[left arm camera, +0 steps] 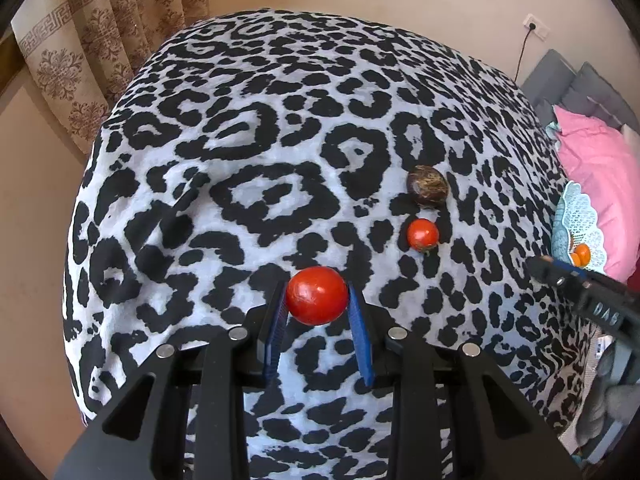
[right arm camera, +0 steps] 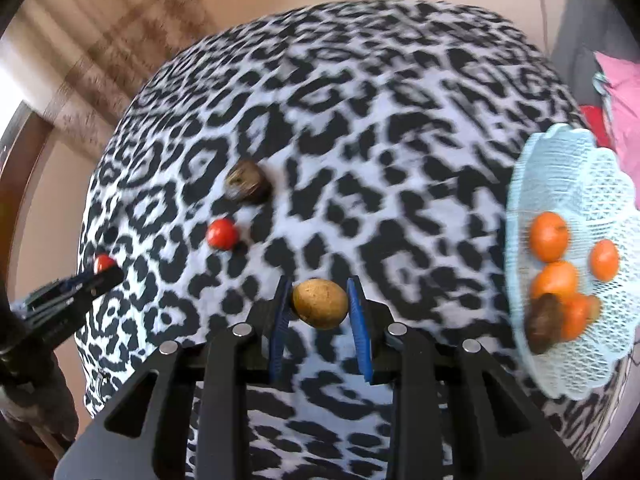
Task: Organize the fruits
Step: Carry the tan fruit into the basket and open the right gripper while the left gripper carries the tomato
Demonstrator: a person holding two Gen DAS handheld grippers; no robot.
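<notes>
In the basket (right arm camera: 560,160) at the table's right edge already lie several oranges (right arm camera: 550,236) and one brown fruit (right arm camera: 544,322). The right gripper (right arm camera: 320,300) is closed on a tan fruit (right arm camera: 319,302), the left gripper (left arm camera: 318,302) on a big tomato (left arm camera: 317,301). On the cloth (left arm camera: 280,120) remain a small tomato (left arm camera: 423,233) and a dark fruit (left arm camera: 427,185), so I judge more than half is done

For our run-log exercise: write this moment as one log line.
left gripper: shut on red tomato | right gripper: shut on brown fruit | basket: oranges | cloth: small tomato, dark fruit
</notes>
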